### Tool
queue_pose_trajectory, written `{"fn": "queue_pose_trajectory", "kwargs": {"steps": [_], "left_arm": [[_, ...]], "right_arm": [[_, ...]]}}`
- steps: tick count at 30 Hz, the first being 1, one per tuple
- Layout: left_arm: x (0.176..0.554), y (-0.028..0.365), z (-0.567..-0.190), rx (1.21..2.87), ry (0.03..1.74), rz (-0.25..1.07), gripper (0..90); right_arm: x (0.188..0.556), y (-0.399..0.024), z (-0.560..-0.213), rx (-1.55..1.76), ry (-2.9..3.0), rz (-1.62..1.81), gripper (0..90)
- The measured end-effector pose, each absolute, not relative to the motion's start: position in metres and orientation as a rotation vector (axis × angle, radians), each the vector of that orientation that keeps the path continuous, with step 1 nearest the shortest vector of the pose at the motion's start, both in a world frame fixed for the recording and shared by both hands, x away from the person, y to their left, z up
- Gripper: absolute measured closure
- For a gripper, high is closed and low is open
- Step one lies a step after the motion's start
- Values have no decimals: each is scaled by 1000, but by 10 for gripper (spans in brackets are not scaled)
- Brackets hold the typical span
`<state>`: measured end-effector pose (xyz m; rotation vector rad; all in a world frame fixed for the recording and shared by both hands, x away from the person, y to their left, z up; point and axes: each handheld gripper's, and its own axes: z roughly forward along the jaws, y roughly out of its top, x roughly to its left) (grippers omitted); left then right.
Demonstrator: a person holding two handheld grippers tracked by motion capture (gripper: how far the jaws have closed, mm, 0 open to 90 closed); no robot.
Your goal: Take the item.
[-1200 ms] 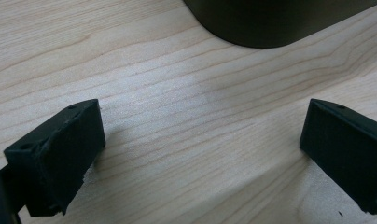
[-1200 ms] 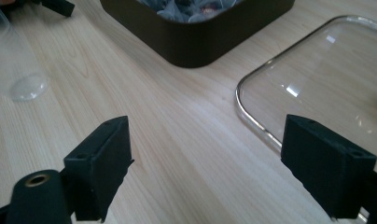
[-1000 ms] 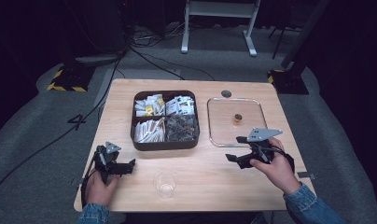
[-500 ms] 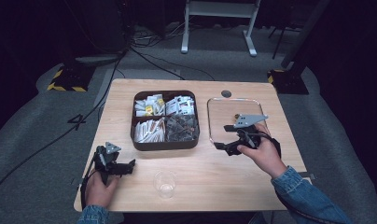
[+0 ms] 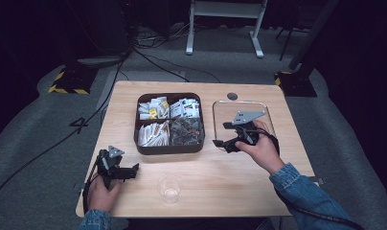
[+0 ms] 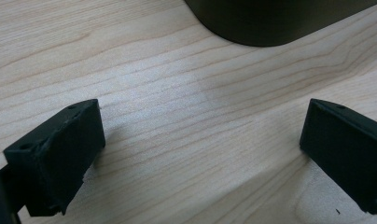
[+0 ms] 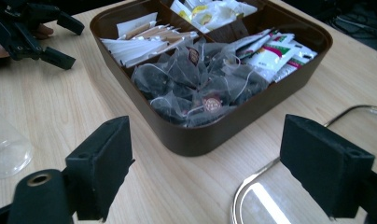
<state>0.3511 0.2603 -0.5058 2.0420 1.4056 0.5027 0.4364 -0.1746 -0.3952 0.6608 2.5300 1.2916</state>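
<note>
Right gripper (image 5: 225, 135) moved left over clear tray's (image 5: 267, 111) near-left corner | jaws wide, empty | brown box (image 5: 169, 149) just left, nearer than idle, open left gripper (image 5: 133, 170)

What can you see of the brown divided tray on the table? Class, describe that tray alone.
The brown tray is a square, round-cornered box with smooth dark walls, seemingly plastic, split into four compartments. It sits flat near the table's middle. Its compartments hold dark mesh tea bags, white paper sticks and printed sachets, with pale packets in the fourth. A clear lid lies just to its right. The right gripper hovers close beside it with jaws apart, not touching it.
</note>
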Motion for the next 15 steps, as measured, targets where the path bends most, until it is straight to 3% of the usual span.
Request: {"fn": "queue_pose_trajectory", "kwargs": {"steps": [15], "left_arm": [[350,260,-506,2041,1408,500,4]], "right_arm": [[461,-143,-397,571,2593,1322,177]]}}
